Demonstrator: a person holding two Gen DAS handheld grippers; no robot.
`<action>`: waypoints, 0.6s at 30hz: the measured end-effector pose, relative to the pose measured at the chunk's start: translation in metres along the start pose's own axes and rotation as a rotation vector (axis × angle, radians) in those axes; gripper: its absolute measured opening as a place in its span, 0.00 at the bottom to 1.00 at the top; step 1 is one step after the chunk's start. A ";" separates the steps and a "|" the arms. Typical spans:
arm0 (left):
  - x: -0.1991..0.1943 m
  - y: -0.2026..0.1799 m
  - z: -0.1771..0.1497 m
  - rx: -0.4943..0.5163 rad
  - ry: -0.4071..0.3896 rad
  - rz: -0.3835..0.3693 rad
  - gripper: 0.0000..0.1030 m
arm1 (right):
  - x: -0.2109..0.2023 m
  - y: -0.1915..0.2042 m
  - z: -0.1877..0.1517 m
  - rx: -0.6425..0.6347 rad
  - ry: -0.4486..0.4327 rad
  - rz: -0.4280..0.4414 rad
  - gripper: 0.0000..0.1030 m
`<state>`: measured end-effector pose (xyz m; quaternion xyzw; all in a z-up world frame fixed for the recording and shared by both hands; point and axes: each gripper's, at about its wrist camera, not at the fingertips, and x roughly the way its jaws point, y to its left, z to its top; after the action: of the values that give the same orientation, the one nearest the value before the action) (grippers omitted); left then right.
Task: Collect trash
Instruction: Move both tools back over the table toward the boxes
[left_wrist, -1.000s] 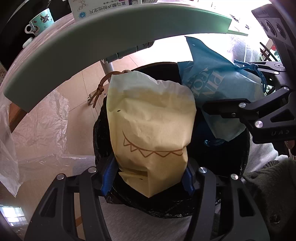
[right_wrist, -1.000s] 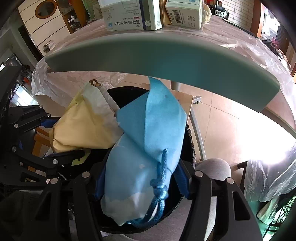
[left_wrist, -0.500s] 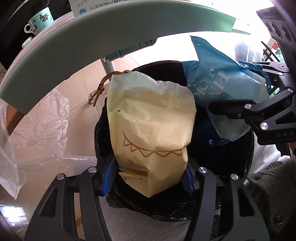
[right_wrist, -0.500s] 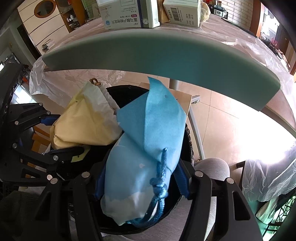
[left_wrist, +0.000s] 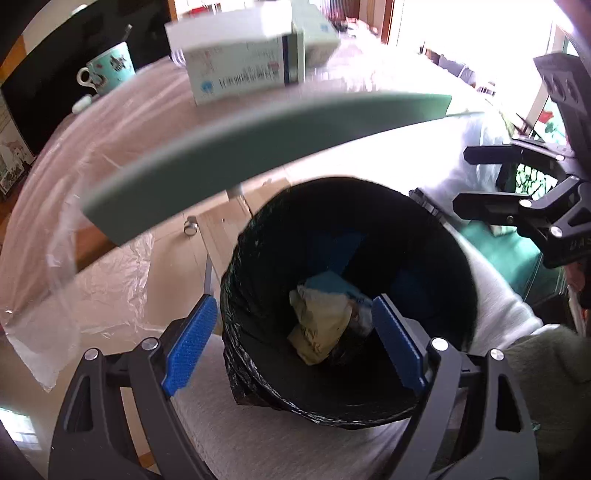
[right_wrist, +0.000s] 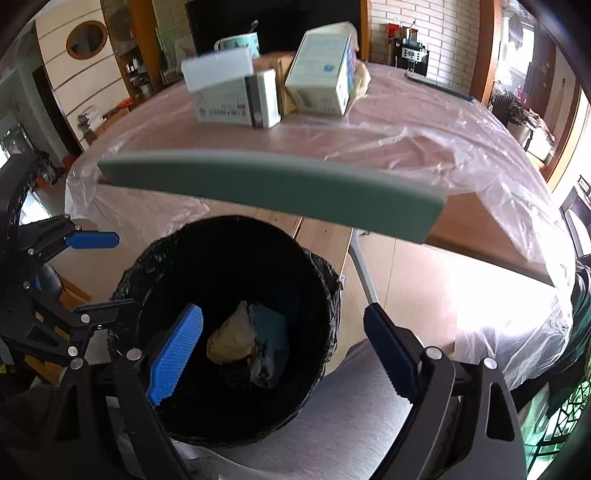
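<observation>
Both the left claw (left_wrist: 291, 343) and right claw (right_wrist: 284, 350) gape wide, empty, above the round black-lined bin (left_wrist: 436, 229) holding a crumpled yellow paper bag (left_wrist: 319, 328) and pale blue pouch (right_wrist: 271, 328)

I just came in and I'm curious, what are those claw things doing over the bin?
A person holds two grippers above the black trash bin. The left gripper and right gripper are both open and empty. The yellow bag and blue bag lie at the bottom. Boxes remain on the table.
</observation>
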<state>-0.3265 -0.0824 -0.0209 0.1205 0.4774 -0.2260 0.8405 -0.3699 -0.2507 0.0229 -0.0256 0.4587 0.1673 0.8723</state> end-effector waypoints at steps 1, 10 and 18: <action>-0.010 0.000 0.002 -0.009 -0.023 -0.014 0.84 | -0.011 -0.001 0.004 0.001 -0.038 0.000 0.85; -0.132 0.020 0.033 -0.161 -0.574 0.024 0.99 | -0.129 -0.009 0.041 0.073 -0.694 -0.020 0.96; -0.091 0.036 0.081 -0.117 -0.447 0.016 0.99 | -0.054 -0.026 0.117 0.122 -0.387 0.020 0.96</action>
<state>-0.2878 -0.0607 0.0982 0.0220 0.2907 -0.2124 0.9327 -0.2968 -0.2669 0.1316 0.0645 0.2921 0.1493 0.9425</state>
